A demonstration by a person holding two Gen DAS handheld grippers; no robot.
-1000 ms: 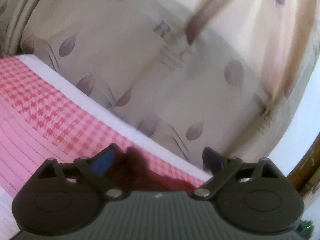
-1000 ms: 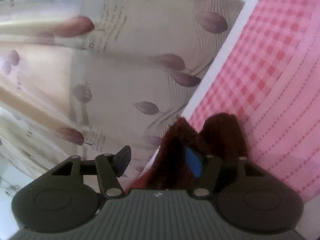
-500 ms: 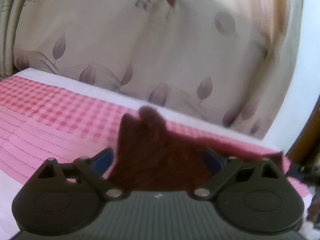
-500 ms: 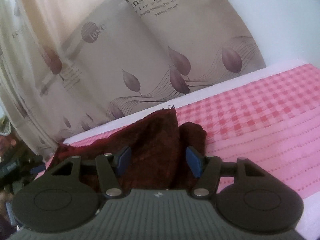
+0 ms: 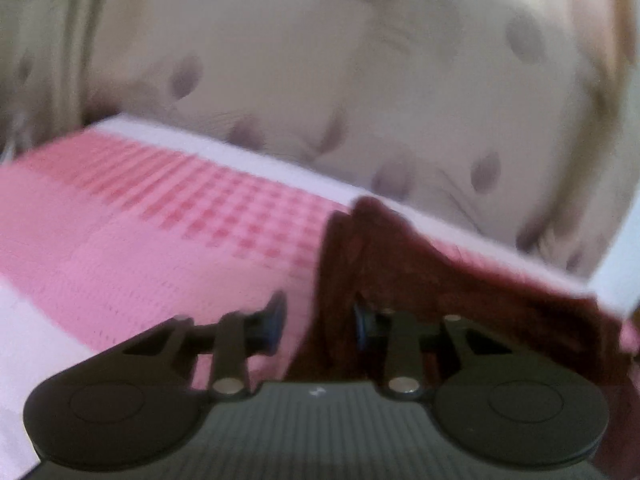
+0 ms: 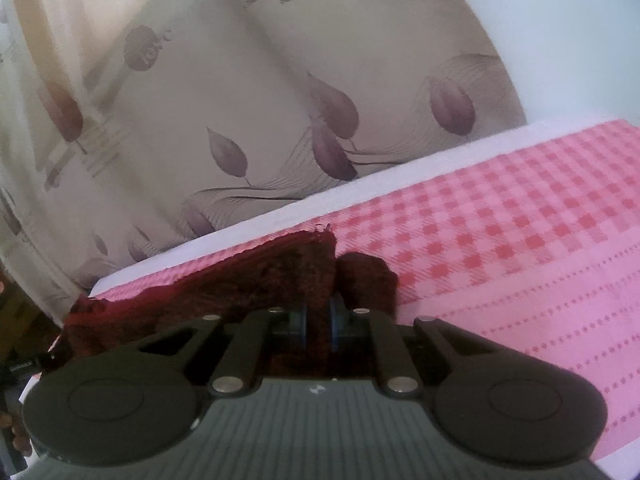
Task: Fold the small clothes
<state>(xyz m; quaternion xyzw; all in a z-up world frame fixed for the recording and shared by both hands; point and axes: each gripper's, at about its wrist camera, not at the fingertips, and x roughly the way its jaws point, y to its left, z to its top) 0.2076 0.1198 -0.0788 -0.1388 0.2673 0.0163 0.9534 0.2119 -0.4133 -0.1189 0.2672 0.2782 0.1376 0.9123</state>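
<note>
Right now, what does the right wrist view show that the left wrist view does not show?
Only the right wrist view: the right gripper, its jaws just closed and pinching a fold of the dark red cloth, printed text on the curtain, and dotted lines on the pink cover.

Only the left wrist view, which is blurred: the left gripper, its jaws just closing, with a fold of that cloth between them; whether the pads press it is unclear.

Both: dark red cloth, pink checked cover, leaf-patterned curtain.
</note>
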